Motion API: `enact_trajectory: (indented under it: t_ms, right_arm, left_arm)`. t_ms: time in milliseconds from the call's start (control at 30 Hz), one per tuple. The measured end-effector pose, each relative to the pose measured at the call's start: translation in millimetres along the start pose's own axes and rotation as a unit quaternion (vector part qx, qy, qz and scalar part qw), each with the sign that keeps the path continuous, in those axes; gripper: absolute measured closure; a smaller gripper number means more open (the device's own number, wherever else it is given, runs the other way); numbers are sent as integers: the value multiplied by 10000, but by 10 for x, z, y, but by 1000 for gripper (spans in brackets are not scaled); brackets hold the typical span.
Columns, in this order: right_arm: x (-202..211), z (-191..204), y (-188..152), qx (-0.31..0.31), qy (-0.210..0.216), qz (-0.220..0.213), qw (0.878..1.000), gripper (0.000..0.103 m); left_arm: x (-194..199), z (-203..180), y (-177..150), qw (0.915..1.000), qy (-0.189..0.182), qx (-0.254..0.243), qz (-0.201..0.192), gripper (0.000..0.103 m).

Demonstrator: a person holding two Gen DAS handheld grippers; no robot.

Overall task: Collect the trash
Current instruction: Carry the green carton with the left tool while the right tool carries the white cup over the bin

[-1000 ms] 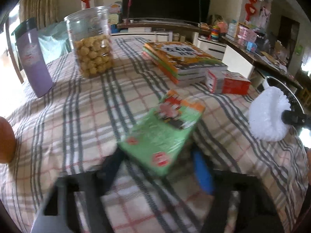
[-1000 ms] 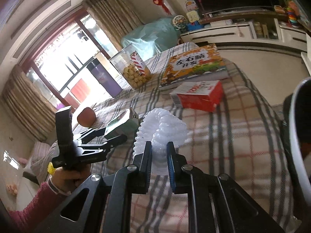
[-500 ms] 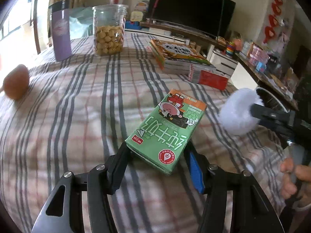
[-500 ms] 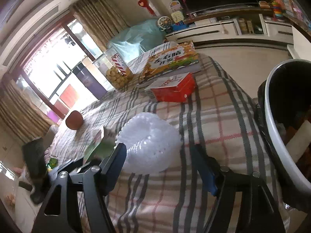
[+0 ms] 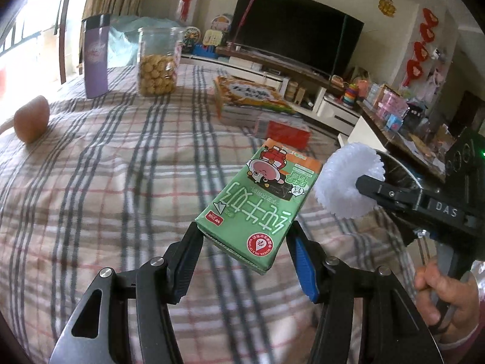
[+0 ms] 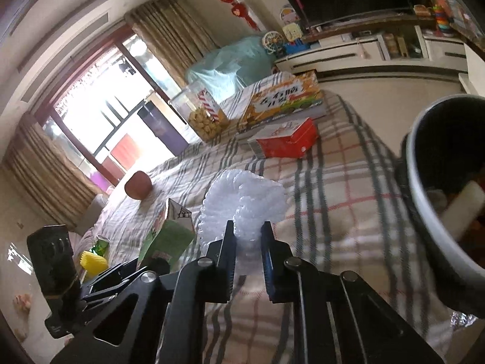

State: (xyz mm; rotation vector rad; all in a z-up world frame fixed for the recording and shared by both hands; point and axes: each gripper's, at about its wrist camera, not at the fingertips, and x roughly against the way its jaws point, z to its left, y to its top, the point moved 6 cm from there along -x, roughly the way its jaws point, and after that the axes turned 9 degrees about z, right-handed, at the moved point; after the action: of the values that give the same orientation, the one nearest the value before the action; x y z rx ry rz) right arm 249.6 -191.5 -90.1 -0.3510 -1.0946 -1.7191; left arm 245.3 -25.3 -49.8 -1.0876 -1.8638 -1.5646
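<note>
My left gripper [image 5: 242, 236] is shut on a green milk carton [image 5: 257, 203] and holds it above the plaid tablecloth [image 5: 121, 182]. The carton also shows in the right wrist view [image 6: 169, 236]. My right gripper [image 6: 248, 236] is shut on a white ruffled paper cup liner [image 6: 242, 200], held above the cloth; the liner also shows in the left wrist view [image 5: 348, 182], just right of the carton. A dark trash bin with a grey rim [image 6: 424, 212] stands at the table's right edge, with waste inside.
On the table stand a cookie jar [image 5: 157, 63], a purple box [image 5: 95, 57], a stack of books [image 5: 248, 97], a red box [image 6: 285, 142] and a brown round object [image 5: 31, 119]. A TV [image 5: 297, 36] is behind.
Both grippers lifted their items higher off the table. The right gripper, seen open around the liner half a second ago, is now closed on it and nearer the bin.
</note>
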Motion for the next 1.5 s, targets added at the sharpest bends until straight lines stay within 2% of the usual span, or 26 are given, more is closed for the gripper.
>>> enact_trajectory:
  t_ms: [500,1500]
  right_arm:
    - [753,-358,-121,-319,-119,-540,9980,88]
    - [1409,-959,-94,-799,-512,-1247,9876,88]
  left_arm:
    - [-46,-789,-6,9984,-129,-536,102,48]
    - [-292,-1636,164,9922,-279,-1201,205,48]
